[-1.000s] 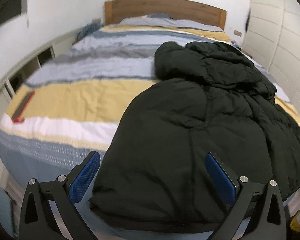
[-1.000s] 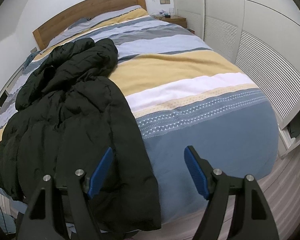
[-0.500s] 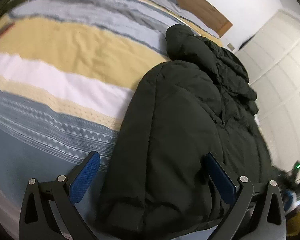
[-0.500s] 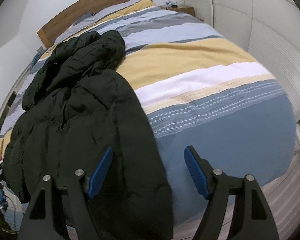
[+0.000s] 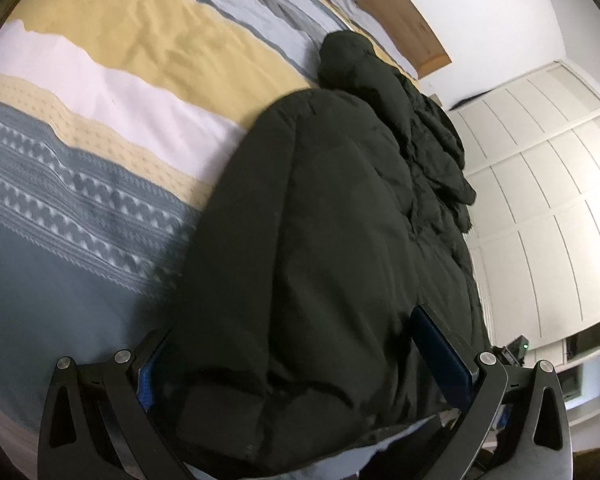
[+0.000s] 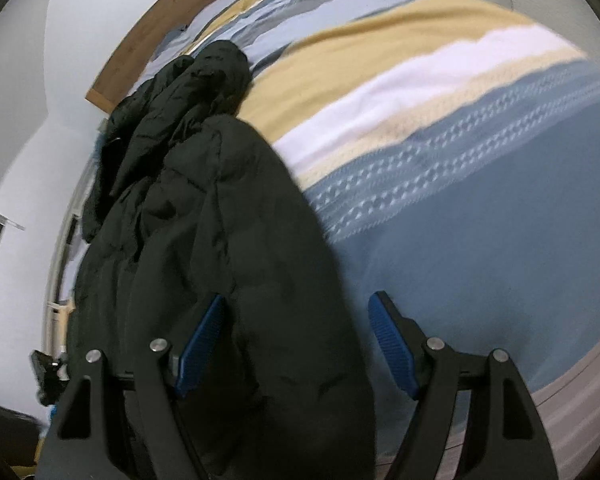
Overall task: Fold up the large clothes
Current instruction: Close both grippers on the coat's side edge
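Bed (image 5: 112,92), double, dressed in a striped duvet cover of yellow, white, grey and patterned blue bands; wooden headboard (image 6: 140,56) at the far end, panelled wardrobe doors (image 5: 540,200) along one side. Black puffer coat (image 5: 320,240), large and quilted, lay lengthwise down the bed with its hem at the foot edge and its rumpled upper part, probably hood and sleeves, bunched toward the headboard; motion blur made the exact layout there hard to read. Left gripper (image 5: 306,364), jaws spread wide, straddled one hem corner, the padded cloth filling the gap between the blue pads though not pinched. Right gripper (image 6: 296,348), likewise spread, sat over the other hem edge, one pad above the coat and the other above bare blue cover. Step in hand, by judgement: the opening grasp of the hem, no fold yet made. Next move would call for both pairs of jaws to close on a full thickness of the bulky hem before any lifting toward the collar.
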A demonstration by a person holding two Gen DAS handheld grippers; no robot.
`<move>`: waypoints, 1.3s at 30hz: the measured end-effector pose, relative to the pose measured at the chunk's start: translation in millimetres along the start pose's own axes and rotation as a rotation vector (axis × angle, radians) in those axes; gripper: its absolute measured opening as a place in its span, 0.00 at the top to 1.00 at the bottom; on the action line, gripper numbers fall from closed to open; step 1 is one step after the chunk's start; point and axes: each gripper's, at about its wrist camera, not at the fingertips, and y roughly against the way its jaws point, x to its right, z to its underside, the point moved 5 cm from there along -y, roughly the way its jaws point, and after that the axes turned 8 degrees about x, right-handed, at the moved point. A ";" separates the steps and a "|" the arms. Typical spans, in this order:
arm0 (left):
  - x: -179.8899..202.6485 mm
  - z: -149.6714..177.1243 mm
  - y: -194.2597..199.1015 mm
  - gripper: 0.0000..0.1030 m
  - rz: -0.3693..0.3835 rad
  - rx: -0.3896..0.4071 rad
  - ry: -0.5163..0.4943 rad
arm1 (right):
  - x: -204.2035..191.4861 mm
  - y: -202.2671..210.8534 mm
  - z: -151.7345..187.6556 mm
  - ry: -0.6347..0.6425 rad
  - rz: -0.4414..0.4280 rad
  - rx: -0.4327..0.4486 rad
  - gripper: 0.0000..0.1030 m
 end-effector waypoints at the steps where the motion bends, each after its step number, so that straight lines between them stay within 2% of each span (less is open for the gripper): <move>1: 1.7 1.8 -0.1 0.01 0.007 -0.003 0.001 | 0.3 -0.6 2.0 -0.010 -0.020 -0.006 0.28; 6: 12.4 11.3 -1.4 0.01 0.063 -0.020 0.017 | -9.5 -1.2 15.3 -0.016 -0.118 -0.055 0.27; 9: 16.8 15.9 -2.2 0.01 0.071 -0.019 0.021 | -16.3 -0.2 25.4 -0.012 -0.163 -0.087 0.27; 16: 24.3 26.1 -1.8 0.11 0.094 -0.024 0.039 | -19.3 8.3 43.8 -0.013 -0.196 -0.102 0.27; 18: 25.4 28.6 -0.1 0.18 0.098 -0.021 0.044 | -18.9 9.7 47.7 -0.013 -0.192 -0.105 0.28; 21: 27.2 29.8 2.2 0.24 0.105 -0.016 0.058 | -17.9 10.9 51.0 -0.018 -0.182 -0.099 0.29; 26: 30.8 36.1 3.0 0.27 0.091 -0.026 0.050 | -21.5 11.4 55.0 -0.007 -0.170 -0.086 0.30; 32: 31.7 38.6 1.0 0.30 0.063 -0.030 0.052 | -23.3 8.7 54.4 -0.022 -0.147 -0.060 0.44; 37: 31.3 39.2 -1.7 0.33 0.040 -0.028 0.052 | -20.4 7.7 54.6 -0.042 -0.138 -0.038 0.61; 39: 29.4 39.3 -3.1 0.44 0.002 -0.028 0.037 | -20.6 8.5 54.4 -0.042 -0.142 -0.029 0.70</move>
